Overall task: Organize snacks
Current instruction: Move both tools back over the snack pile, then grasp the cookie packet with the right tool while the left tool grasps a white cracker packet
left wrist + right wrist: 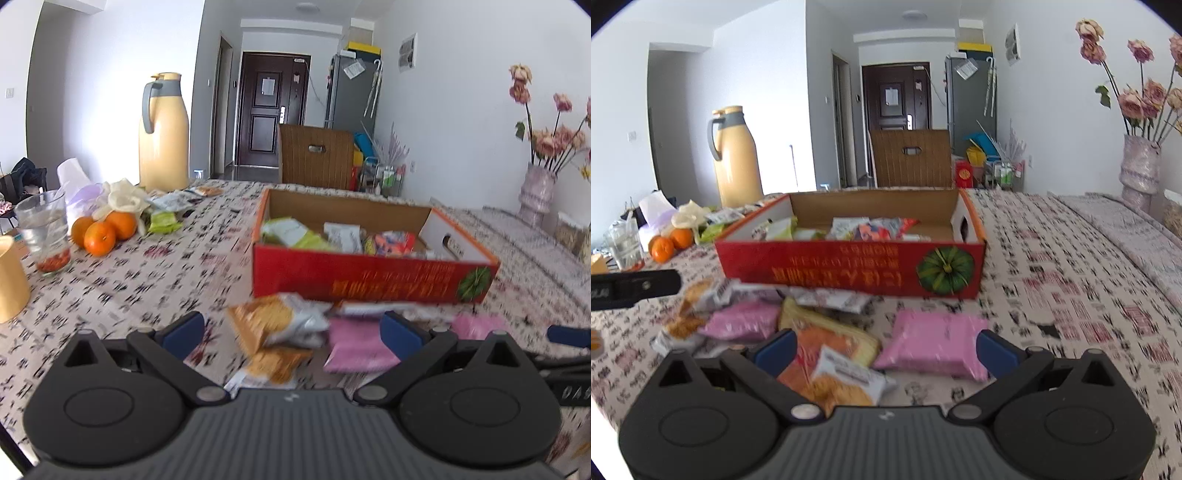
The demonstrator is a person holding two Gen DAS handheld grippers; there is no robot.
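A red cardboard box [373,277] [849,269] stands on the patterned tablecloth and holds several snack packets. Loose packets lie in front of it: orange-and-silver cracker packs [277,325] [846,380], pink packets [358,347] [934,347] and a silver packet [834,297]. My left gripper [291,332] is open just above the cracker packs and a pink packet, nothing held. My right gripper [886,349] is open over an orange pack and a pink packet. The other gripper's tip shows at the edge of each view [567,336] [635,286].
At the left stand a yellow thermos jug [162,136] [733,158], oranges [101,232] [666,245], a glass [44,232], a yellow cup [9,280] and more packets [166,218]. A vase of dried roses [535,195] [1139,173] is at the right. A wooden chair [317,155] stands beyond the table.
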